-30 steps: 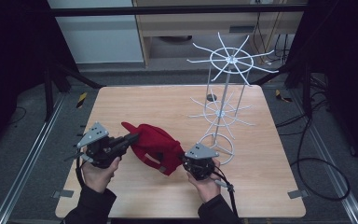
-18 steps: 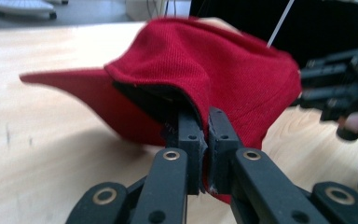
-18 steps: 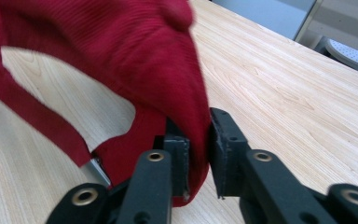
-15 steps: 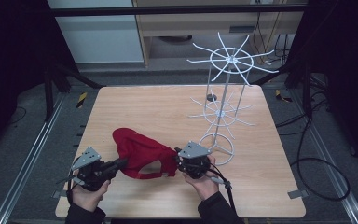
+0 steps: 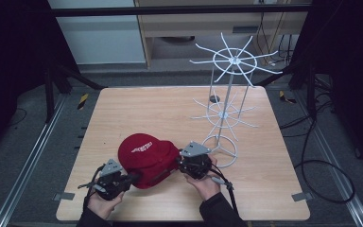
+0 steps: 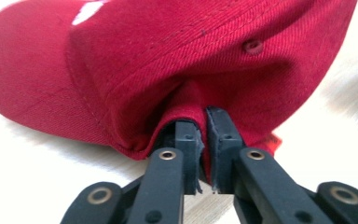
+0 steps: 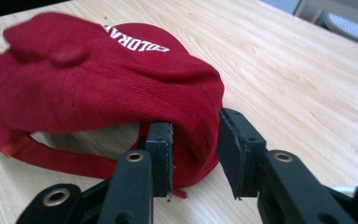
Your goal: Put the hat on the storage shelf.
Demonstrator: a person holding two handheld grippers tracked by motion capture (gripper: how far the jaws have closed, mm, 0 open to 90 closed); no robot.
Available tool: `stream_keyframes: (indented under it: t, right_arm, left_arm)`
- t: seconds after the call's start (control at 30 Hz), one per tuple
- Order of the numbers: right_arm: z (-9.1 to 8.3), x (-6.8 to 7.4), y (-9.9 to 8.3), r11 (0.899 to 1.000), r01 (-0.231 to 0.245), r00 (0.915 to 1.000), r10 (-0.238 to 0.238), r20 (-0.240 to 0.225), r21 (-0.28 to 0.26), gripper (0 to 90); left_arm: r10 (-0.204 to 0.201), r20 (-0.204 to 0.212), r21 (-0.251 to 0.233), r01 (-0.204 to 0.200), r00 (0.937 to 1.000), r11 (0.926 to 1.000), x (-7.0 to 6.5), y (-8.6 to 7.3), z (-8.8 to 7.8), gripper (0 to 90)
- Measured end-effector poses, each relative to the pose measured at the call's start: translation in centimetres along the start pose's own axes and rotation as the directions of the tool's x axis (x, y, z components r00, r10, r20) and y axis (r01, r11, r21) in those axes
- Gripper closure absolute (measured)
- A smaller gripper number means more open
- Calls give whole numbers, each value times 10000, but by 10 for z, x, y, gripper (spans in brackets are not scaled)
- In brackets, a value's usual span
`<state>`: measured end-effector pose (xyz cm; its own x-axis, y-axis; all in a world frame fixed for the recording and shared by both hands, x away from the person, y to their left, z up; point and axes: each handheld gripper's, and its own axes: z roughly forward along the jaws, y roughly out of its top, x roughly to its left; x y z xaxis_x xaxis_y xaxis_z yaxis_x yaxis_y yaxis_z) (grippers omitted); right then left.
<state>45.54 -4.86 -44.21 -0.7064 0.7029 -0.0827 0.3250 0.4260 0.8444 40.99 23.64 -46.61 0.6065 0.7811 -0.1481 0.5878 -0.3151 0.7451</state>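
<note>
A red cap (image 5: pixel 146 153) with white lettering lies crown up on the wooden table (image 5: pixel 274 184), near its front edge. My left gripper (image 5: pixel 133 178) is at the cap's front left. In the left gripper view its jaws (image 6: pixel 204 119) still pinch a fold of the cap's rim (image 6: pixel 200 100), though they have just been opening a little. My right gripper (image 5: pixel 178 166) is at the cap's right side. Its jaws (image 7: pixel 196 123) have just been opening and stand apart around the cap's edge (image 7: pixel 193 154); the right pad (image 7: pixel 230 144) is clear of the cloth.
A tall white wire rack (image 5: pixel 228 85) with spoked rings stands on the table's right half, its base ring (image 5: pixel 220 152) just right of my right gripper. A small dark object (image 5: pixel 214 99) lies behind it. A person's hands hold both grippers at the front edge.
The cap, held up between the grippers a second ago, has come down onto the table and turned crown up. My left gripper sank toward the front edge. The right jaws opened off the cloth.
</note>
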Motion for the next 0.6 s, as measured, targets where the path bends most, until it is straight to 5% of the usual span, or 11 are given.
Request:
stream_keyframes:
  t: [0.1, 0.3, 0.6]
  right_arm:
    - [-2, -3, -3, 9999, -33, 10000, 33, 3, 133, 641]
    - [-6, -9, -10, 9990, -207, 9997, 203, 123, 401, 628]
    - [-13, -9, -13, 9993, -173, 9998, 174, -36, 318, 600]
  left_arm:
    - [222, -79, 106, -221, 9997, 9997, -2, -1, -1, 710]
    - [213, -260, -529, -226, 9994, 9983, 0, -9, -21, 530]
    - [320, -476, -1562, -391, 9984, 9869, 6, 5, -36, 425]
